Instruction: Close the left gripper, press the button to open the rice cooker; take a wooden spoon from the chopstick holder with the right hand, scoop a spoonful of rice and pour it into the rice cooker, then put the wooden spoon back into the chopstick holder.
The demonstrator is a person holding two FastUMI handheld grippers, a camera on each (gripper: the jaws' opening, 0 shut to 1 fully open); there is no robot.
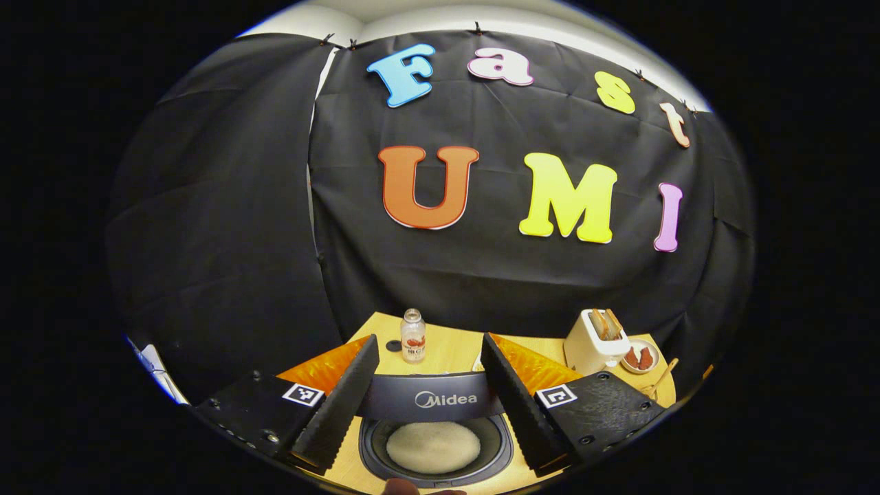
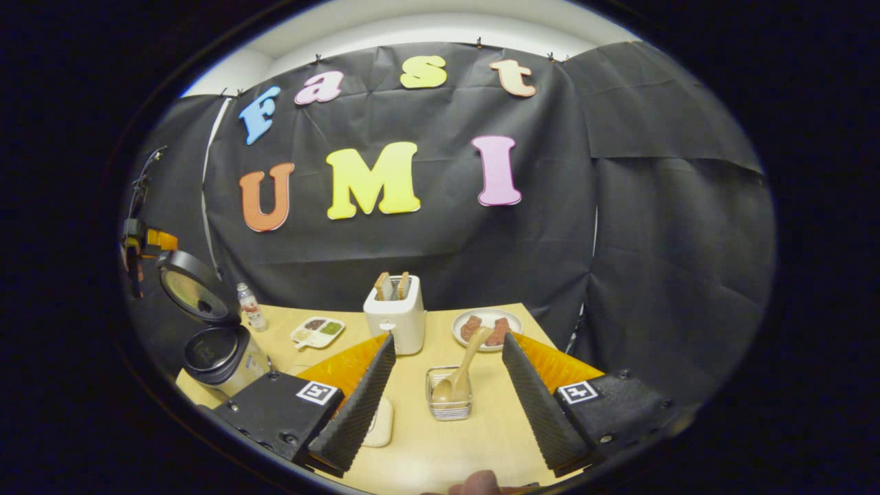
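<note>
One smooth wooden spoon (image 2: 462, 371), wire holder (image 2: 448, 393)

— What can't you make out past my left fingers?
— The rice cooker (image 1: 433, 440): its rim is cut off at six o'clock, its sides hidden behind my fingers.
— And the wooden spoon (image 2: 459, 375)?
— Its bowl is hidden inside the chopstick holder (image 2: 449, 395).

A dark-grey cooker (image 1: 426, 399) with white rice (image 1: 433, 447) inside is seen on a yellow-tan table (image 2: 440, 440), alongside a white toaster (image 2: 395, 320), pale wooden spoon (image 2: 462, 375) and white plate (image 2: 487, 328).
</note>
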